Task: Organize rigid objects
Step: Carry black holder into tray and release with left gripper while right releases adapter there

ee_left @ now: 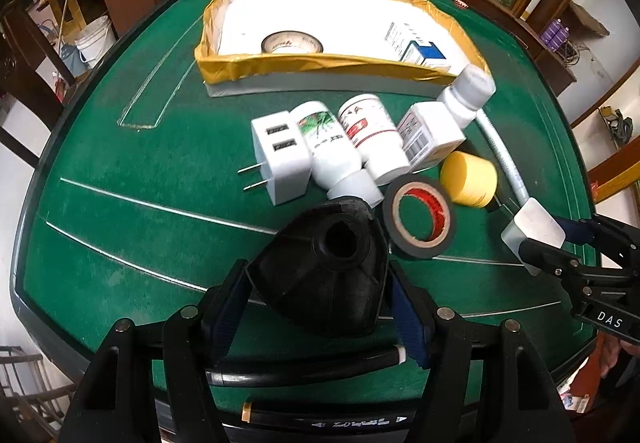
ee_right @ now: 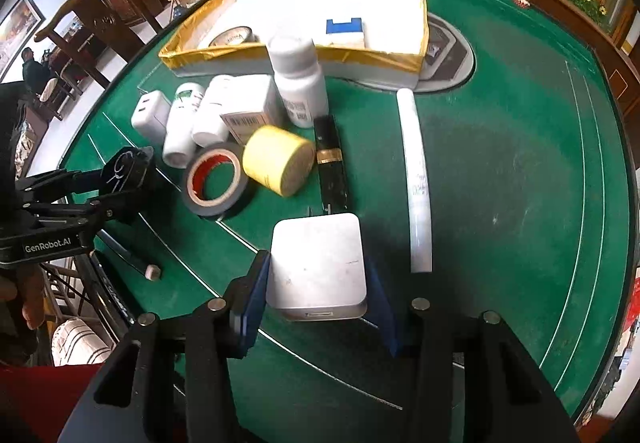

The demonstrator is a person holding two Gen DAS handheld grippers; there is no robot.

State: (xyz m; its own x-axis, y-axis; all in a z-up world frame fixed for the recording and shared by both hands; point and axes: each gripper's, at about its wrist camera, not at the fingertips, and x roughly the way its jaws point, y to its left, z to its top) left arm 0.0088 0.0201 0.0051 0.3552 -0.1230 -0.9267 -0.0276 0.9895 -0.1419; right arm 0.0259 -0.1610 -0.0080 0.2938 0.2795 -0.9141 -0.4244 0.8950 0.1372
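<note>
Black plastic part (ee_left: pixel 320 263), funnel-like, sat clamped between the left gripper's (ee_left: pixel 316 307) blue pads, lifted above the green table (ee_left: pixel 120 203). The right gripper (ee_right: pixel 316 303) stood closed on a white square box (ee_right: pixel 318 267). Just ahead lay a tape roll (ee_left: pixel 418 221), a yellow cylinder (ee_left: pixel 468 179) and white bottles (ee_left: pixel 352 147); farthest, the gold-rimmed tray (ee_left: pixel 320 67). Judged risk: the part's sloped sides could slip from the pads in transit.
</note>
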